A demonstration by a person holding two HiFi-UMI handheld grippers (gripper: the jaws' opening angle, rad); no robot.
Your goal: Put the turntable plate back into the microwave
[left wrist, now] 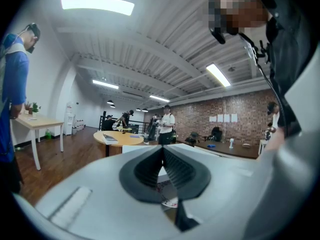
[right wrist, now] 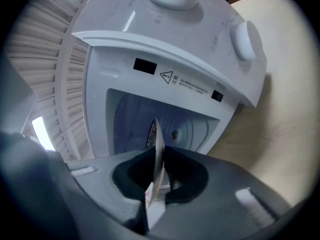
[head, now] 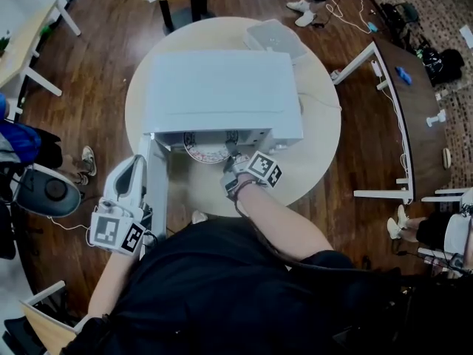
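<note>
R gripper [head: 233, 163] reaches fwd off a bent R forearm [head: 275, 214], tipped slightly down, jaws pinched on the rim of the turntable plate [right wrist: 156, 136], which stands edge-on btwn them. L gripper [head: 135, 167] sits level at the person's L side, well apart from the R, jaws pressed together w/ nothing btwn them; L forearm [head: 111, 279] stays close to the torso

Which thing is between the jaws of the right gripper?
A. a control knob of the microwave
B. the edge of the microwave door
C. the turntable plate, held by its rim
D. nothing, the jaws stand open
C: in the right gripper view, the right gripper has its jaws closed on the rim of the turntable plate, which is seen edge-on in front of the open microwave.
</note>
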